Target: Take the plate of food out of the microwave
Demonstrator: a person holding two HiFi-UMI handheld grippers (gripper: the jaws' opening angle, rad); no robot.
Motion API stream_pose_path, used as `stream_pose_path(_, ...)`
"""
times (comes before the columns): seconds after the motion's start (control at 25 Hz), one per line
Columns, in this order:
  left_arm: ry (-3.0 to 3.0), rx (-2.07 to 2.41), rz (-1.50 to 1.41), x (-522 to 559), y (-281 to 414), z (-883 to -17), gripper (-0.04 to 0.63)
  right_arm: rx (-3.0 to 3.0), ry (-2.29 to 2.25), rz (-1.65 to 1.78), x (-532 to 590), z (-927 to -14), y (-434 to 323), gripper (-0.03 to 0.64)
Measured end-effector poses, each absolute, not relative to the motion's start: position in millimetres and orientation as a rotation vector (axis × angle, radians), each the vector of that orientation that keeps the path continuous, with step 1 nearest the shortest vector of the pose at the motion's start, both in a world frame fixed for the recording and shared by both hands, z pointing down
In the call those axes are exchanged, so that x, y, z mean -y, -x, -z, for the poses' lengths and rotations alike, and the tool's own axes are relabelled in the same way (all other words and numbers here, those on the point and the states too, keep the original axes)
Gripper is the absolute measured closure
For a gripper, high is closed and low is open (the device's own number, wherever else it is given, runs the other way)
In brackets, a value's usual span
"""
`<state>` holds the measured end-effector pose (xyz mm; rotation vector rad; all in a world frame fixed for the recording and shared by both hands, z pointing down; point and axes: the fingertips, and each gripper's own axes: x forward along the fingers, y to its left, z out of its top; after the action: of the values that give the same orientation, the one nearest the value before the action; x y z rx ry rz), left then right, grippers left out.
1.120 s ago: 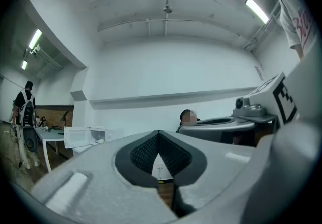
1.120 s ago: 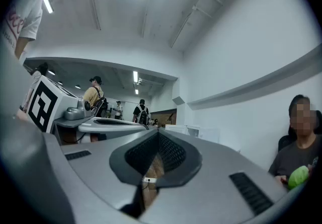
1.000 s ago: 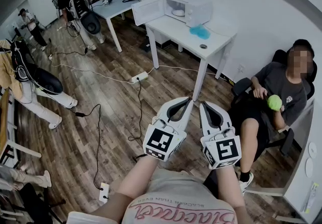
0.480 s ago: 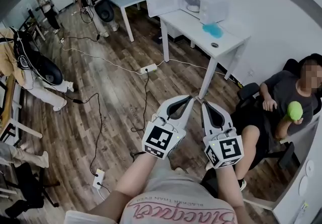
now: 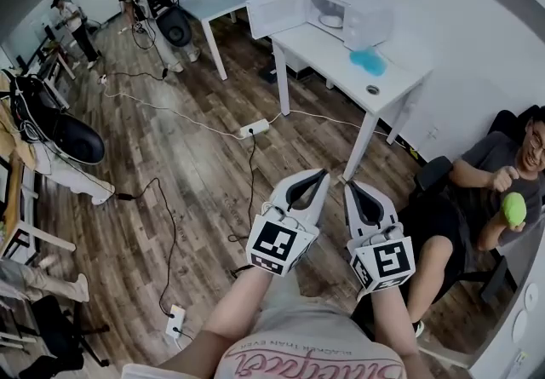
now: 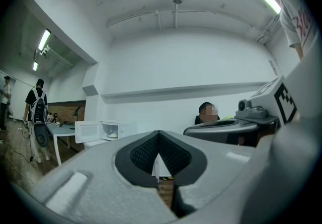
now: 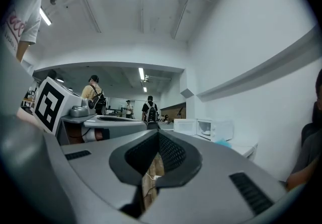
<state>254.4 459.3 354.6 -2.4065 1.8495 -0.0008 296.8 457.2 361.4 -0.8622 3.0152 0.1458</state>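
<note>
The white microwave [image 5: 353, 15] stands on a white table [image 5: 328, 54] far ahead, its door [image 5: 277, 13] swung open to the left. A white plate [image 5: 330, 20] with food lies inside it. Both grippers are held close to my body, far short of the table. My left gripper [image 5: 322, 175] is shut with nothing in it, and my right gripper [image 5: 349, 186] beside it is shut and empty too. The left gripper view shows the microwave [image 6: 108, 130] small at left. In the right gripper view the microwave [image 7: 214, 130] sits at right.
A blue object [image 5: 369, 62] and a small dark round thing [image 5: 372, 89] lie on the table. A power strip [image 5: 255, 128] and cables cross the wooden floor. A seated person with a green ball [image 5: 513, 208] is at right. People with backpacks stand at far left.
The view has advanced a little toward the table, and the seated person has slid to the right edge. Both grippers stay shut in the same pose.
</note>
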Motion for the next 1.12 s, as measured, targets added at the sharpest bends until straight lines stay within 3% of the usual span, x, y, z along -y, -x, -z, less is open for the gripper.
stream_pose_path(1.12,2.513,-1.701,-0.014,-272.8,-64.7,-347.4,0.591,-2.965,1.064,-0.18,-271.9,-346.3,-111.1,0.607)
